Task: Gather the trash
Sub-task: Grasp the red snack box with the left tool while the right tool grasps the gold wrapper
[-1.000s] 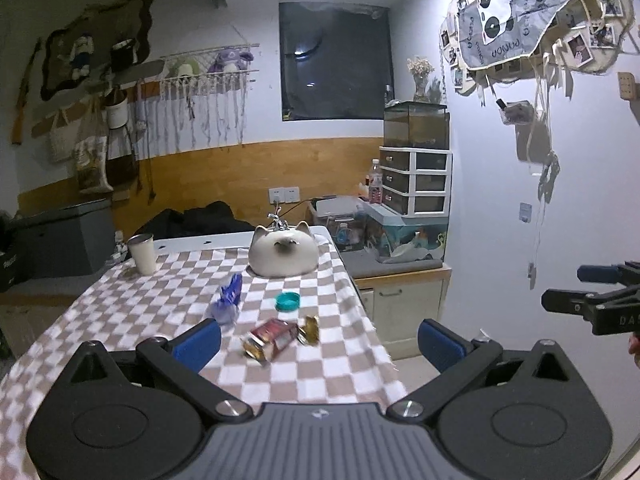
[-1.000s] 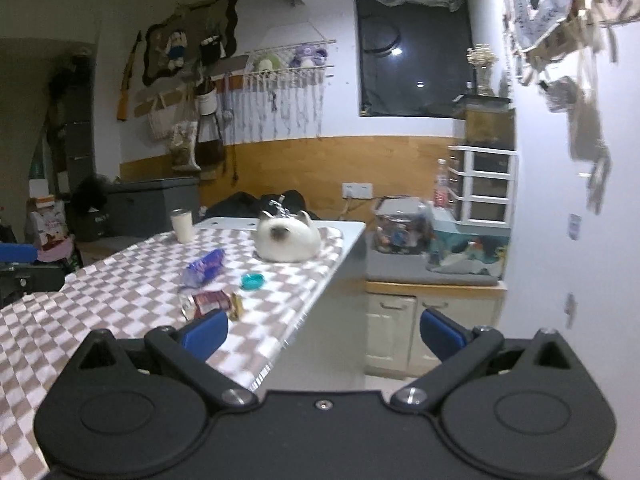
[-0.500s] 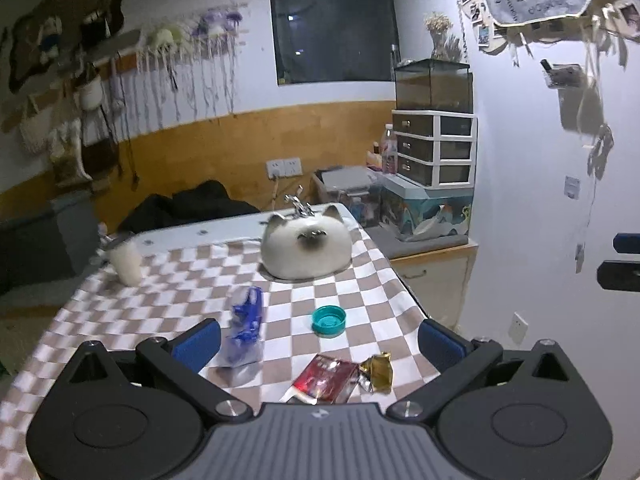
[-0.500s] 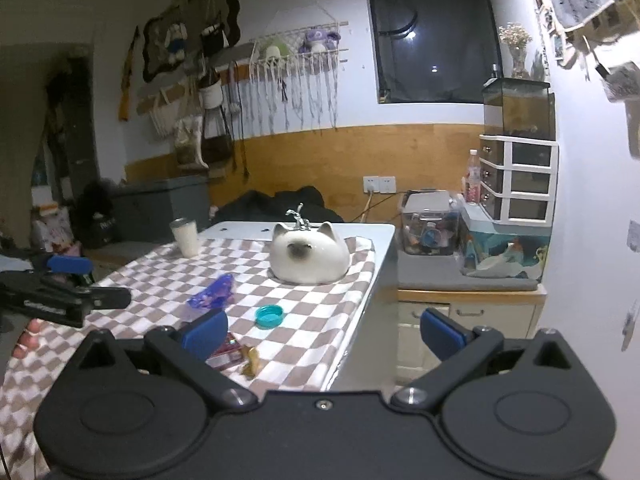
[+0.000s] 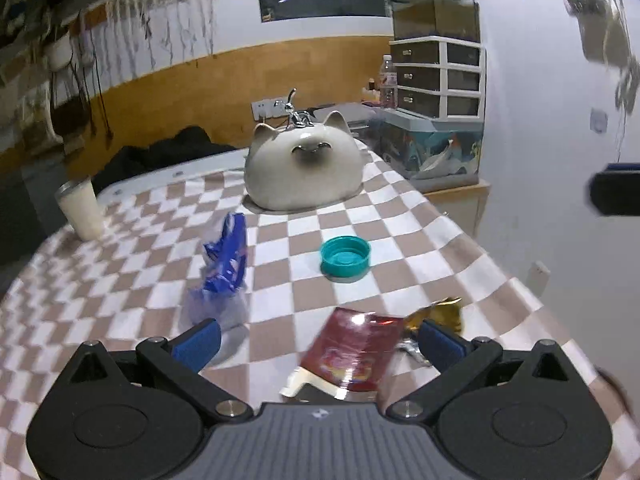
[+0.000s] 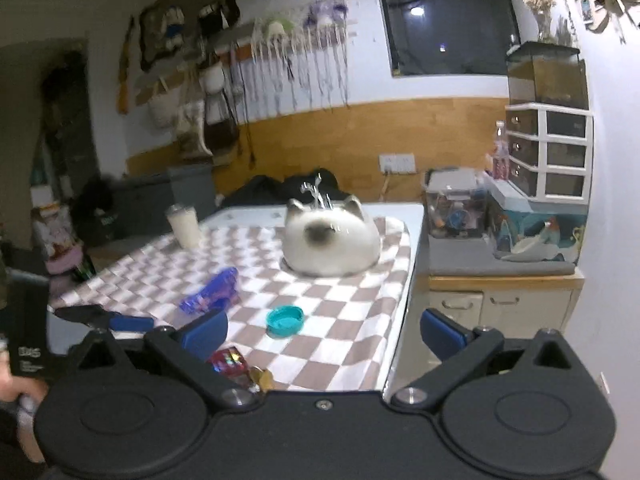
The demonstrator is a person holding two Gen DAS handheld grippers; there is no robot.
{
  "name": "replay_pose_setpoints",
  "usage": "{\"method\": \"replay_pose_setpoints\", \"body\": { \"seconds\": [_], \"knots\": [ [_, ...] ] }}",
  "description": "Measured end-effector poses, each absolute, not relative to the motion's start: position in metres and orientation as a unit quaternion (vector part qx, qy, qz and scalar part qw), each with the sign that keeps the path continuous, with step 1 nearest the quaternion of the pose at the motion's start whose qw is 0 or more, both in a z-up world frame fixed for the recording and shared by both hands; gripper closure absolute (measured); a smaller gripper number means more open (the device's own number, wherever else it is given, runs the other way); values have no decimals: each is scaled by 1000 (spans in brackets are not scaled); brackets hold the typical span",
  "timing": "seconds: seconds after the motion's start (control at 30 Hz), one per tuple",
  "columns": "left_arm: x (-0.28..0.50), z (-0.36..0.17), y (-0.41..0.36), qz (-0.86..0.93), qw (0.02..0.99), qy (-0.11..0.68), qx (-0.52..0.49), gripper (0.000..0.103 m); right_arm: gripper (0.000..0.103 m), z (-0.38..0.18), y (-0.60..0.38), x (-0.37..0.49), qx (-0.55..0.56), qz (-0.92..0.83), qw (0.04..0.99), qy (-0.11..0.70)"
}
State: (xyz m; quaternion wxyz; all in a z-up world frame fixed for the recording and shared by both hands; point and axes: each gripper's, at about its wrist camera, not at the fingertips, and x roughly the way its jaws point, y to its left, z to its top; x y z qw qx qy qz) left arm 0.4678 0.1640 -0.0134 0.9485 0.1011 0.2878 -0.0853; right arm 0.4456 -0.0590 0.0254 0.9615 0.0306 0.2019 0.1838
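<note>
From your left wrist camera, your left gripper (image 5: 318, 338) has its blue fingers (image 5: 198, 340) spread wide and holding nothing. It hangs low over the checkered bench (image 5: 440, 248). The red wrapper (image 5: 354, 352) lies between the two fingers, nearer the right one, its lower edge hidden by the gripper body. A crumpled gold wrapper (image 5: 438, 314) sits just beside it at 3 o'clock, touching or nearly touching; you cannot tell which. The blue wrapper (image 5: 226, 264) lies at 11 o'clock from the red one, just beyond the left finger. The teal cap (image 5: 345, 257) rests open side up at 12 o'clock, near the middle of the bench. Farther along that line is the cat-shaped ceramic piece (image 5: 304, 170), and a white cup (image 5: 80, 210) stands at 10 o'clock near the far left edge. A dark blurred part of the other gripper shows at 3 o'clock.

From your right wrist camera, your right gripper (image 6: 322, 330) is also spread wide and empty, hovering at the bench's right edge (image 6: 400, 312). The red wrapper (image 6: 230, 362) and gold wrapper (image 6: 262, 378) peek out just above the gripper body at 7 o'clock. The teal cap (image 6: 285, 320) lies between the fingers, the blue wrapper (image 6: 212, 292) at 10 o'clock. Your left gripper (image 6: 120, 322) shows at 9 o'clock, low over the bench, with your hand (image 6: 16, 392) blurred at the frame edge.
</note>
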Motion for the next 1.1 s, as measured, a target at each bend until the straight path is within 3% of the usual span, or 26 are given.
{"method": "replay_pose_setpoints", "body": {
  "seconds": [0.13, 0.37, 0.47, 0.6, 0.77, 0.9, 1.0, 1.1],
  "knots": [
    [470, -15, 174, -118, 946, 290, 84, 0, 1, 10, -43, 469, 49, 200, 947, 247],
    [478, -35, 180, -157, 940, 293, 71, 2, 31, -20, -13, 496, 66, 225, 921, 312],
    [485, -45, 182, -163, 935, 310, 54, 15, 42, -33, 0, 502, 56, 223, 914, 334],
    [489, -55, 184, -172, 927, 332, 36, 27, 45, -44, 9, 510, 51, 213, 913, 344],
    [480, -46, 186, -222, 912, 342, 39, 27, 67, -56, 15, 515, 53, 208, 911, 352],
    [472, -39, 182, -234, 910, 336, 68, 27, 68, -61, 17, 514, 56, 201, 918, 338],
    [474, -38, 180, -217, 915, 333, 71, 27, 84, -64, 19, 512, 58, 203, 919, 332],
    [481, -41, 179, -182, 923, 332, 71, 27, 85, -66, 19, 509, 65, 207, 919, 330]
  ]
}}
